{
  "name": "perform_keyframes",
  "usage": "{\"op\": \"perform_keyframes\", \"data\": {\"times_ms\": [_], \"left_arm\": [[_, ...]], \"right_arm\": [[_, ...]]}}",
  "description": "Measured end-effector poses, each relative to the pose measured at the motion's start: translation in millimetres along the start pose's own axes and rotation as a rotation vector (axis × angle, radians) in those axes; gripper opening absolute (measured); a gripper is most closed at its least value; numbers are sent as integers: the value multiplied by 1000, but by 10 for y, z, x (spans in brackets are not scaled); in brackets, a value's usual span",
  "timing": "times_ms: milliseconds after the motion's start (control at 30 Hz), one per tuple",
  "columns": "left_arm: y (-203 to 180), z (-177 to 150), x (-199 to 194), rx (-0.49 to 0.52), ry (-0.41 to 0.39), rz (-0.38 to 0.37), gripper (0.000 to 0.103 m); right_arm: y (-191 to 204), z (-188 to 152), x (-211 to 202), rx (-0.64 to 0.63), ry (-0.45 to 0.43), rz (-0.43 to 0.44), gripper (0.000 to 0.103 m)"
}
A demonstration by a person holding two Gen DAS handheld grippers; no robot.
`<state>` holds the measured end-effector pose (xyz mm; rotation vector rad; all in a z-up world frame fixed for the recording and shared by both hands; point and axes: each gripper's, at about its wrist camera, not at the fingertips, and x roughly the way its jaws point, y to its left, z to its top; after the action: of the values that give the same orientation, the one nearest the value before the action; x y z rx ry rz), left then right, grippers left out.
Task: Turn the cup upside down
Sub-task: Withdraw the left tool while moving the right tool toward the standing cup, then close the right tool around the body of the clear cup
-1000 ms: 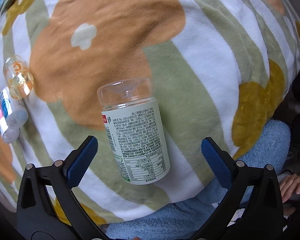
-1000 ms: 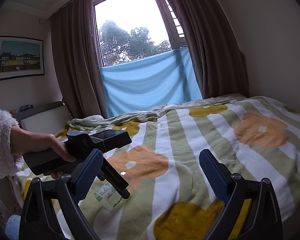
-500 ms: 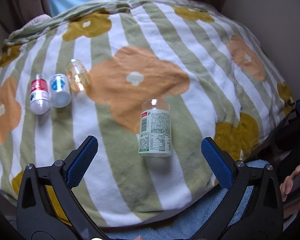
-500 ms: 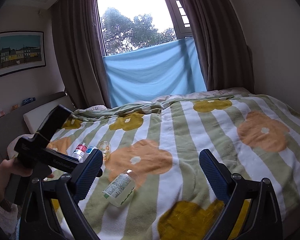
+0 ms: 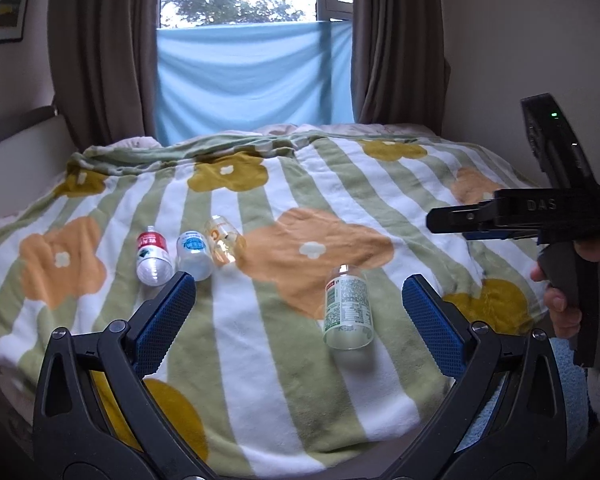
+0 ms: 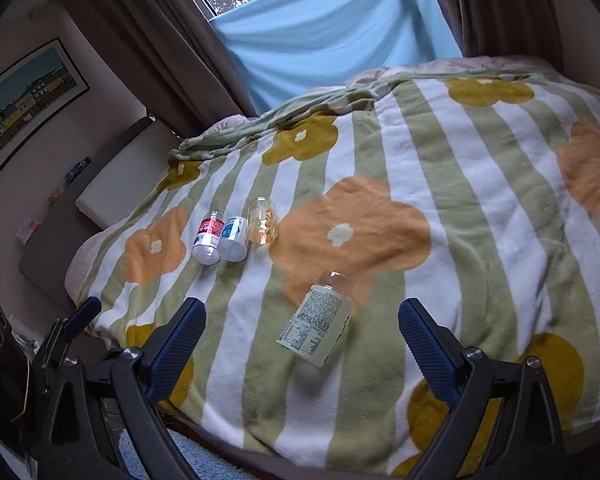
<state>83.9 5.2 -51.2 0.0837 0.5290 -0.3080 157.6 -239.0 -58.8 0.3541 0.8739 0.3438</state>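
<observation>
Striped bedding fills both views: a blanket [image 5: 284,360] with green and white bands and orange and mustard flowers, spread over a bed below a curtained window.

From the left wrist view, our left gripper [image 5: 298,312] hovers level over the blanket's near edge, its blue-padded jaws spread wide and holding nothing. The cup [image 5: 347,307] (a clear one with a green-and-white printed label) lies on its side near that edge, ahead of the gripper and closer to its right finger than its left, touching neither. Toward the blanket's left side three small bottles lie side by side: a red-labelled bottle [image 5: 152,257], a blue-labelled bottle [image 5: 194,255] and an amber bottle [image 5: 224,240]. At the right edge of the bed we see our right hand [image 5: 560,296] wrapped around the handle of the other tool.

From the right wrist view, our right gripper [image 6: 302,332] is tilted down over the near edge, jaws likewise wide apart and empty. The cup [image 6: 320,320] lies slanted between the two fingers' lines, just beyond the tips, clear of both.
</observation>
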Motion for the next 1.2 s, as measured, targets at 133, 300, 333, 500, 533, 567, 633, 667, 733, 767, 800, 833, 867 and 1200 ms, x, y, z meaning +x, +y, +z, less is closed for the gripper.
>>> {"op": "perform_keyframes", "data": {"times_ms": [133,300,333,500,533,567,633,667,733,767,800,833,867,1200], "left_arm": [[101,-124,27,-32,-8,-11,103],[266,-237,154,-86,8,-44,103],[295,-258,182,-95,12,-48,103],[407,-366,318,-137,32,-66,103],[429,-388,349,-145,34,-71,103],[444,-414,374,-151,35,-74,103],[461,-462,425,-157,43,-80,103],[462,-482,448,-157,48,-80,103],[466,-512,487,-158,58,-77,103],[472,-521,499,-161,62,-76,103],[479,-529,508,-165,64,-78,103],[492,-540,515,-170,66,-84,103],[504,-543,523,-176,68,-88,103],[552,-572,584,-198,83,-92,103]], "right_arm": [[-100,83,472,64,140,-2,96],[-235,112,1047,151,298,1,96],[-268,117,1151,167,321,-4,96],[-406,148,1577,221,414,-52,96],[-432,147,1652,229,428,-65,96],[-457,147,1717,237,443,-78,96],[-507,141,1822,250,467,-93,96],[-531,138,1865,257,476,-101,96],[-572,129,1951,269,494,-115,95],[-584,128,1980,271,501,-115,92],[-592,128,2020,270,513,-113,84],[-594,126,2047,269,526,-110,79],[-597,123,2076,269,535,-107,77],[-533,176,2057,234,524,-117,65]]}}
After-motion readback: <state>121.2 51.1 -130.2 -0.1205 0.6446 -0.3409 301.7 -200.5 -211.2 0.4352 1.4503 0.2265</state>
